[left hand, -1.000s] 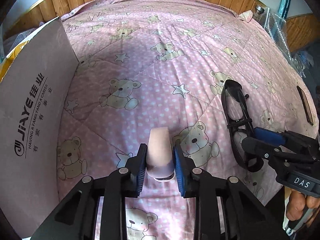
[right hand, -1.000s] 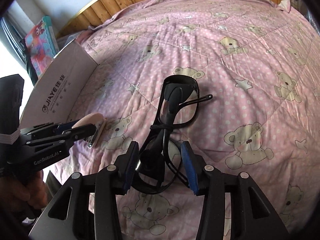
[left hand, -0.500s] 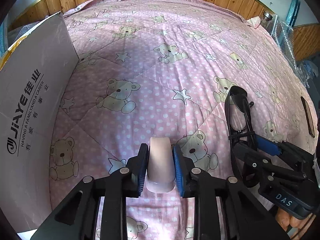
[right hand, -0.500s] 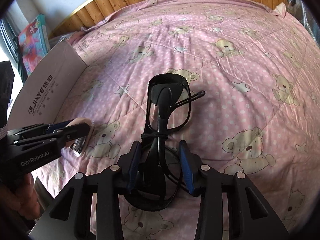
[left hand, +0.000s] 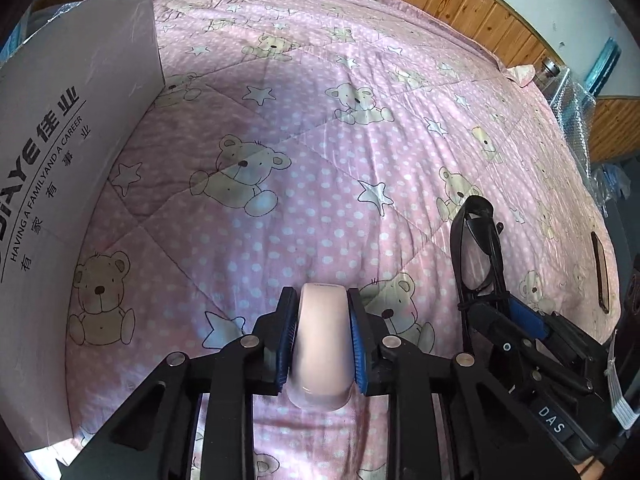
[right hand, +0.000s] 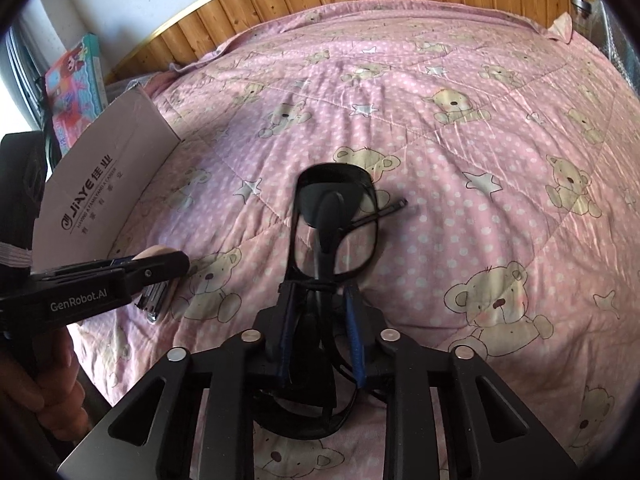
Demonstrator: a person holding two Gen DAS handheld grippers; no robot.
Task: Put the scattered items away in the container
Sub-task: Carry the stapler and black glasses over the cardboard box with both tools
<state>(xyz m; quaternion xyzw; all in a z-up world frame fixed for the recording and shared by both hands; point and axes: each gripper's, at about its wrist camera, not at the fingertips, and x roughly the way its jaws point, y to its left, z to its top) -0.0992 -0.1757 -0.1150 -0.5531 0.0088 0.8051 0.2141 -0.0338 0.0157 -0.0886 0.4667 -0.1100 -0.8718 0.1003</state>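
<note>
Both loads now lifted higher off pink bear-print quilt (left hand: 320, 128): left gripper (left hand: 322, 340) clamping pale pink rounded case (left hand: 320, 332), right gripper (right hand: 320, 320) gripping black-framed glasses (right hand: 334, 220); next, likely over to grey printed cardboard box (left hand: 80, 120).

Cardboard box (left hand: 76, 152) on pink bed (left hand: 320, 128)

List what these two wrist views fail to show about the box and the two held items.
- Cardboard box: its inside is hidden in both views; only the outer wall shows.
- Pink item in the left gripper: its kind is unclear; the fingers cover its sides.
- Glasses in the right gripper: the near lens is hidden behind the gripper body.
</note>
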